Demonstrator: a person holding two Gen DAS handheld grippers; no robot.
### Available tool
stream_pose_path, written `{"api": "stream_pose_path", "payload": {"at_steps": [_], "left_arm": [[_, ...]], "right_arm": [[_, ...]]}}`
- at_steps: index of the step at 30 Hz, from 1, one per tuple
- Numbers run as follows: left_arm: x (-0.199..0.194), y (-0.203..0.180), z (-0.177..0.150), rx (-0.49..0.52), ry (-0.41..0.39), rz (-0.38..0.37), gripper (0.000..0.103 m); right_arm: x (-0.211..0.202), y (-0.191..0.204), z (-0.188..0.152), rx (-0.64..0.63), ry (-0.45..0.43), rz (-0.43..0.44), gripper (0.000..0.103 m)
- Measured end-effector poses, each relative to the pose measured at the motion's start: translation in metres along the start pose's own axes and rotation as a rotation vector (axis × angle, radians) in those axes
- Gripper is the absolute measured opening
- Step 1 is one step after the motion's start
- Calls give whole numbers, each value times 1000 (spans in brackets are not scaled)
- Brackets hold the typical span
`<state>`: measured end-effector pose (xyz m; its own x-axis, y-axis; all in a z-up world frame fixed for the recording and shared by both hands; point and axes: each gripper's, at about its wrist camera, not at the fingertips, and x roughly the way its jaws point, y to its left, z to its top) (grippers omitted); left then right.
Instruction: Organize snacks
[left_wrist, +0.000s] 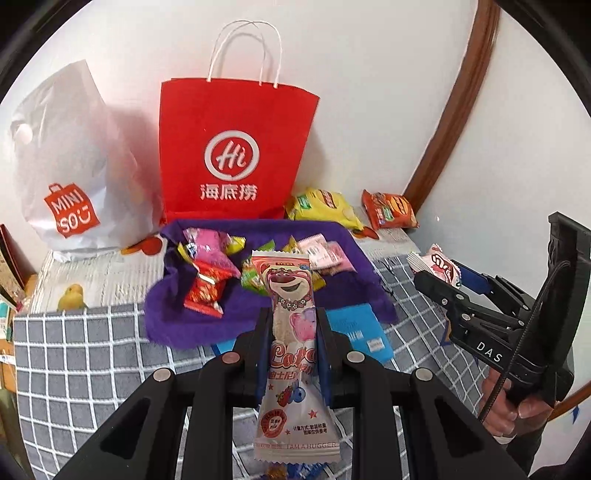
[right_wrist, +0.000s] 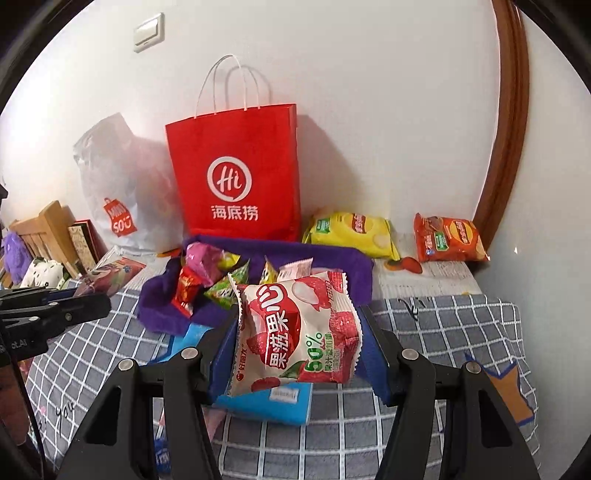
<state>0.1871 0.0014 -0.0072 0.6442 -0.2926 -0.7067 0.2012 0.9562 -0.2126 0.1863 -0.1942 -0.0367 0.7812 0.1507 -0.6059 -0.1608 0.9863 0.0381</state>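
My left gripper (left_wrist: 291, 325) is shut on a long pink bear-print snack packet (left_wrist: 291, 295), held upright above the checked cloth. My right gripper (right_wrist: 299, 328) is shut on a puffy white-and-red lychee gummy bag (right_wrist: 295, 328); the same gripper (left_wrist: 448, 275) shows at the right of the left wrist view, its bag (left_wrist: 439, 266) at the tip. Ahead of both lies a purple cloth (left_wrist: 177, 317) with several small candies and packets (left_wrist: 207, 273). A red paper bag (left_wrist: 236, 147) with white handles stands upright against the wall behind it.
A white plastic shopping bag (left_wrist: 70, 177) leans left of the red bag. A yellow chip packet (right_wrist: 351, 232) and an orange chip packet (right_wrist: 447, 238) lie by the wall at right. A blue card (right_wrist: 266, 402) rests on the grey checked cloth (right_wrist: 424, 321). Wooden trim (right_wrist: 506, 129) curves at right.
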Motion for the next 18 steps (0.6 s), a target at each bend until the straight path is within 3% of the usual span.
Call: {"api": "stream_pose_path", "payload": {"at_steps": [10,18], "left_arm": [[24,18,42,-13,-7,32,21],[54,33,73,-24,5,29,21]], "right_arm": [[24,3,47,-14,-45,11,60],[59,4,73,-15,-33,14,60]]}}
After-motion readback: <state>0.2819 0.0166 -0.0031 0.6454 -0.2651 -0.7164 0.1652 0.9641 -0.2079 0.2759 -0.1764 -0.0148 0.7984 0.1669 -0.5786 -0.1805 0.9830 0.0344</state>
